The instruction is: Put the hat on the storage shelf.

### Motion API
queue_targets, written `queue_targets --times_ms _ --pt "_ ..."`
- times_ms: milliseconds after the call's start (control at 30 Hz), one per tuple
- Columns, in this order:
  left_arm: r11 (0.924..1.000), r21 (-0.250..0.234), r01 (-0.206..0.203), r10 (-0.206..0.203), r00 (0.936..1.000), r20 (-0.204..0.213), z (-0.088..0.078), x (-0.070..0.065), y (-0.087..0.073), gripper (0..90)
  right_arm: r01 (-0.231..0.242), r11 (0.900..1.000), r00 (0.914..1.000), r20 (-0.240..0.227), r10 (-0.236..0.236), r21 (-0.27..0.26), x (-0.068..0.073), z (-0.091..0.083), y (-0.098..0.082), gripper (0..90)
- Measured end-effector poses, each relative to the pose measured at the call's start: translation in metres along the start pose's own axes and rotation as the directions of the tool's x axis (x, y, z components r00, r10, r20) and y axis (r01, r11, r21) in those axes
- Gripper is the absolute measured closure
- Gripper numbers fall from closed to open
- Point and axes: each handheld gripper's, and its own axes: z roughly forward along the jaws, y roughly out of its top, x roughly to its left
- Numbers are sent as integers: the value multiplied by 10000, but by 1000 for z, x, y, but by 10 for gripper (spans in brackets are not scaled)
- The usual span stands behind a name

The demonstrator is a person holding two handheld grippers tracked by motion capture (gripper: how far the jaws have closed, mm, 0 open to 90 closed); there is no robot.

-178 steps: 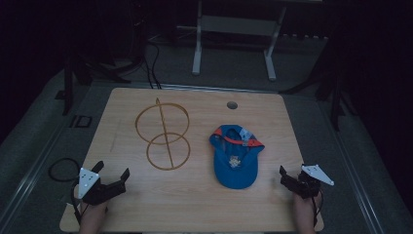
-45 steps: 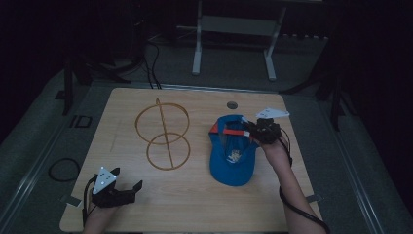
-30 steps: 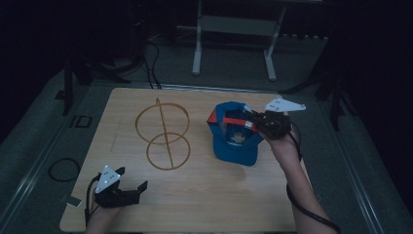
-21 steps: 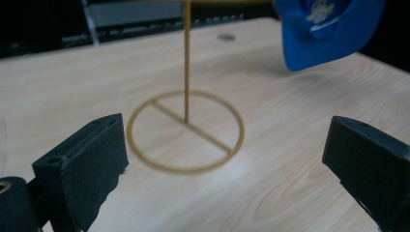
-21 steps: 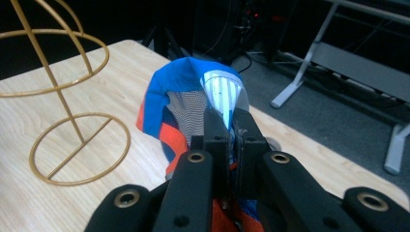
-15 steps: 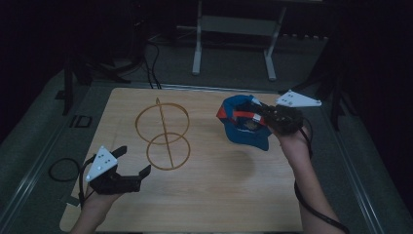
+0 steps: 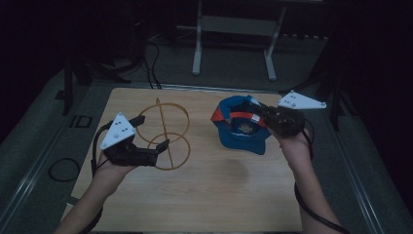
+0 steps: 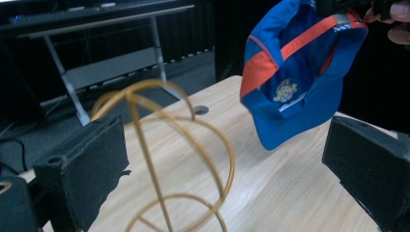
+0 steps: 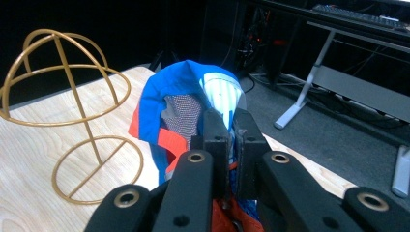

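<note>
Hanging clear above the bench (image 7: pixel 204 195) — one blue cap (image 7: pixel 241 127) with orange trim, its back edge pinched between the closed jaws of the right claw (image 7: pixel 265 114). Left claw (image 7: pixel 153 136): jaws wide apart, nothing between them, held just beside the gold wire stand (image 7: pixel 165 134) — which rests upright on the bench, left of the cap.

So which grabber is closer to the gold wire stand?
Left. The left gripper hovers right beside the gold wire stand, jaws open. The right gripper holds the blue cap farther off.
</note>
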Motion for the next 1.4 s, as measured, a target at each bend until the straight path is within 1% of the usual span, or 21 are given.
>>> queue_targets --times_ms 133,333,400,467,500,567,667,700,767,800,833,867,933,967,1033,1100,1133,1167,1267,1367,1400 --pt "10000 -2 -62 62 9993 382 17 -5 9 26 -45 9999 9999 -111 44 -105 3 -1 3 865" --pt "9987 320 -403 381 9971 664 47 -16 24 26 12 9997 9994 -338 -21 -244 9 -4 6 865" --pt "9991 282 -328 304 9961 825 55 -19 31 27 52 9996 9992 -399 -62 -263 11 -4 6 865" --pt "9990 272 -350 328 9964 783 63 -22 38 27 52 9995 9987 -504 -67 -300 13 -5 6 865" --pt "9993 152 -331 316 9956 886 66 -24 41 42 12 9995 9983 -581 -31 -326 15 -5 6 865" --pt "9994 179 -303 285 9949 966 73 -28 46 58 93 9994 9977 -664 -116 -347 18 -6 6 865" --pt "9981 262 -560 531 9935 1009 84 -33 53 79 192 9990 9968 -764 -223 -409 23 -7 7 865" --pt "9981 262 -560 531 9935 1009 84 -33 53 79 192 9990 9968 -764 -223 -409 23 -7 7 865" --pt "9967 310 -750 709 9906 1166 95 -38 59 119 304 9986 9958 -847 -340 -432 27 -7 8 865" --pt "9967 303 -749 709 9907 1163 98 -39 60 150 330 9984 9951 -919 -371 -460 28 -7 8 865" --pt "9967 303 -749 709 9907 1163 98 -39 60 151 323 9984 9945 -983 -368 -466 29 -8 9 865" --pt "9970 403 -657 603 9905 1236 103 -41 62 159 334 9983 9941 -1012 -382 -485 30 -8 9 865" --pt "9959 478 -774 723 9924 998 109 -44 63 215 331 9983 9927 -1147 -384 -479 32 -8 9 865" --pt "9957 560 -738 676 9920 1062 112 -45 63 225 389 9981 9927 -1125 -439 -469 33 -8 9 865" --pt "9930 844 -830 747 9925 965 118 -46 64 270 418 9981 9918 -1191 -469 -449 35 -8 8 865" --pt "9903 1235 -640 521 9939 971 124 -46 64 271 422 9979 9918 -1185 -478 -487 36 -8 8 865" --pt "9895 1306 -613 487 9940 981 127 -46 64 271 382 9980 9917 -1210 -442 -513 36 -8 8 865" --pt "9889 1337 -654 537 9945 895 128 -47 64 274 339 9979 9912 -1260 -406 -548 36 -8 7 864" --pt "9895 1311 -612 488 9942 956 132 -47 63 313 387 9977 9904 -1305 -457 -561 37 -9 7 865" --pt "9877 1372 -747 620 9936 948 138 -49 63 387 468 9973 9899 -1311 -538 -560 39 -10 7 864" --pt "9880 1366 -724 583 9928 1051 140 -49 63 416 456 9974 9895 -1345 -528 -564 39 -11 7 865"
